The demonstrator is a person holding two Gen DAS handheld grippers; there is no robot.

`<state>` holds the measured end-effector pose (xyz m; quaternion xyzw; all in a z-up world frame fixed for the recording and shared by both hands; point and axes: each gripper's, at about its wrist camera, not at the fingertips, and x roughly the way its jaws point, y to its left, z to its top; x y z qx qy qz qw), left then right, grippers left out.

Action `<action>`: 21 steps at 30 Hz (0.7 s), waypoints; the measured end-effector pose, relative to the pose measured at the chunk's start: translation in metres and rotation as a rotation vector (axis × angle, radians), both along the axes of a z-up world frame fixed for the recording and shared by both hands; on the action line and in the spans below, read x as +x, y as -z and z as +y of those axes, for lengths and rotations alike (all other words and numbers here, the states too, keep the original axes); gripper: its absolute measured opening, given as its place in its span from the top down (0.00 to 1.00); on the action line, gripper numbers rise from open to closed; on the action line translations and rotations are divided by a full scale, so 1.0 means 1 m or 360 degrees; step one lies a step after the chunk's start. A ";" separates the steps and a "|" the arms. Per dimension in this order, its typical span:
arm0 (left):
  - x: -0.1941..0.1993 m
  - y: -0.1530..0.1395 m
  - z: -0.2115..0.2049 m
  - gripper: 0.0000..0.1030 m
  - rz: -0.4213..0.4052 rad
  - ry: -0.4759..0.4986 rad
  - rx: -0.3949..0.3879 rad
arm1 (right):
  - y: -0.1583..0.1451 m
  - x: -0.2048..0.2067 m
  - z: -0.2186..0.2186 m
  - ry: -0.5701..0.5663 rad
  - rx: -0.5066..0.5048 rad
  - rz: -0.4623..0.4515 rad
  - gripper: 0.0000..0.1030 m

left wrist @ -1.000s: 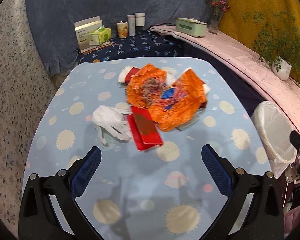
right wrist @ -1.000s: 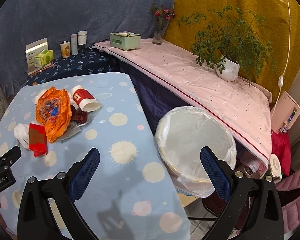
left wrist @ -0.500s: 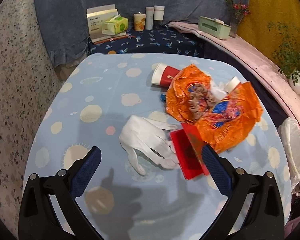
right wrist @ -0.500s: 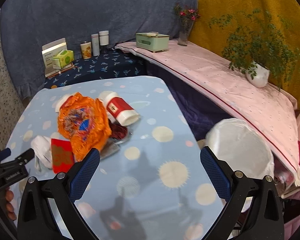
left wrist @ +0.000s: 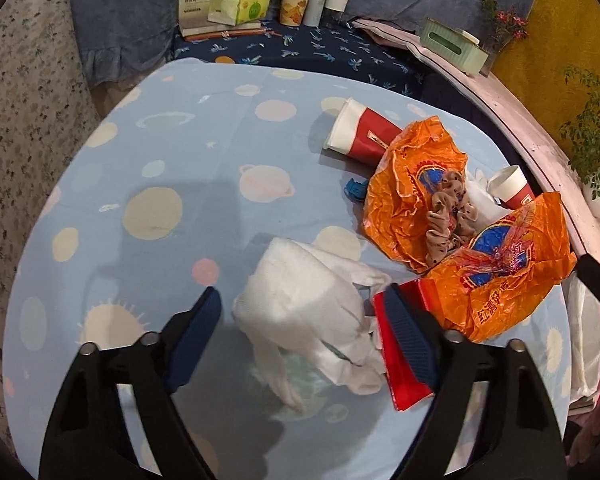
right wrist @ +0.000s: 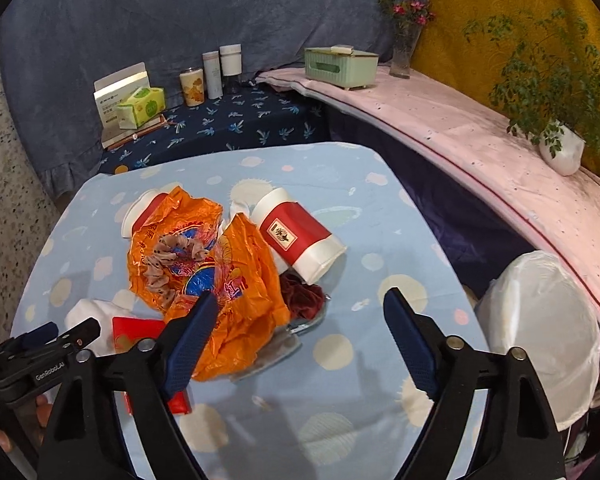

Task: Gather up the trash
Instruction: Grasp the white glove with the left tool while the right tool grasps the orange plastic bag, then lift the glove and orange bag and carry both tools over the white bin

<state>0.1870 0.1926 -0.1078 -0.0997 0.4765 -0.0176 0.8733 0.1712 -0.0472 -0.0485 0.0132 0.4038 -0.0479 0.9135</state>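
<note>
the trash sits in a heap on the table (right wrist: 340,184), nearer its right edge. the plastic bag (right wrist: 220,280) lies in the middle of the heap, with a scrunchie (right wrist: 172,260) on top of it. one paper cup (right wrist: 300,240) lies on its side just right of the bag. another cup (left wrist: 360,132) lies behind the bag, toward the far edge. the glove (left wrist: 312,296) lies left of the bag, touching a flat packet (left wrist: 400,368) at the near side. the bin (right wrist: 540,328) stands off the table's right edge.

Two paper cups (right wrist: 298,240), one orange bag (right wrist: 220,280), one glove (left wrist: 312,304).
</note>
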 end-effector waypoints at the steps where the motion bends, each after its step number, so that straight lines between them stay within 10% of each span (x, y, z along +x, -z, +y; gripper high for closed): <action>1: 0.001 0.002 -0.001 0.37 0.0009 0.0009 -0.0002 | 0.003 0.004 0.001 -0.0002 0.0006 0.0016 0.35; 8: 0.003 0.004 -0.007 0.90 0.0035 0.0050 -0.0031 | 0.019 0.017 0.005 -0.0041 0.0098 0.0100 0.84; 21: -0.015 -0.070 -0.031 0.96 -0.0192 0.0115 -0.0027 | -0.058 -0.012 -0.013 -0.0076 0.0166 -0.0165 0.90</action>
